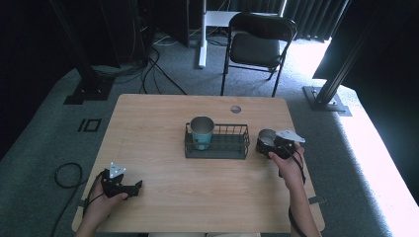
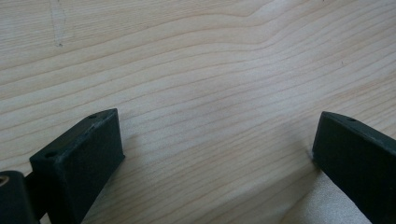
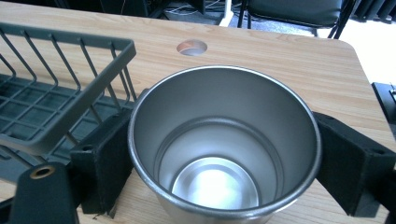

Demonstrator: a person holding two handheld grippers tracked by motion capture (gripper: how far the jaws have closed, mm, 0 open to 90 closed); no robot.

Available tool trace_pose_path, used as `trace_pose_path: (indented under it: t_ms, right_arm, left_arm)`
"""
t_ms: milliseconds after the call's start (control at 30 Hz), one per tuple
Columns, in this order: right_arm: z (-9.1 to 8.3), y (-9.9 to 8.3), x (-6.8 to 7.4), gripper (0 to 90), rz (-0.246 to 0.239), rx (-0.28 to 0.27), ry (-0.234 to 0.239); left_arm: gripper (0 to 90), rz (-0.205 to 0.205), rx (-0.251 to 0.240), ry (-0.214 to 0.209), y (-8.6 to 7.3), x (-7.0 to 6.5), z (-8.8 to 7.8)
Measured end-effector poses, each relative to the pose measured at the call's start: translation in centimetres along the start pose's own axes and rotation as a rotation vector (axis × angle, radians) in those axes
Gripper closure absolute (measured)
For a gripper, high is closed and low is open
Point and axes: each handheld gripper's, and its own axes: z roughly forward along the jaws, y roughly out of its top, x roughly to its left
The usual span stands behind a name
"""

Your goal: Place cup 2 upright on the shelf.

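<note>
Steel cup (image 3: 224, 149) sits upright on the worktop (image 1: 163, 197), just to the right of the wire rack (image 1: 232, 148), and we find the right gripper (image 1: 271, 147) closed against it, one black jaw pressed on each side of the wall just below the rim. We judge that hold sensible: a grip across the widest part keeps the cup level and mouth-up for a lift over the rack's low side. Inside the rack, at its left end, a teal cup (image 1: 201, 132) already stands upright, which leaves the right half of the grid free; we take this as the intended spot for the steel cup. The left gripper (image 1: 129, 188) rests low over bare wood near the front left of the worktop, jaws spread wide with nothing between them, well apart from the rack, evidently parked out of the way. We note the rack's near corner lies close beside the right gripper's left jaw, a possible snag on lifting.
</note>
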Motion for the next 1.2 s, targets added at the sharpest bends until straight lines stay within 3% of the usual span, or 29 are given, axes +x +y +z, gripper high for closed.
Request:
trace_pose_path:
  t_ms: [567, 933, 1200]
  right_arm:
    - [-1.9, 2.6, -0.6, 13.3, -0.006, -0.033, -0.003]
    - [-2.5, 4.1, 0.1, 13.3, -0.009, -0.05, 0.02]
    - [-3.2, 6.4, 1.2, 13.3, -0.042, -0.079, 0.034]
  left_arm:
    - [2.5, 0.005, 0.002, -0.003, 0.1, 0.0, 0.1]
    - [2.5, 0.004, 0.002, -0.003, 0.1, 0.0, 0.1]
    - [2.5, 0.006, 0.002, -0.003, 0.1, 0.0, 0.1]
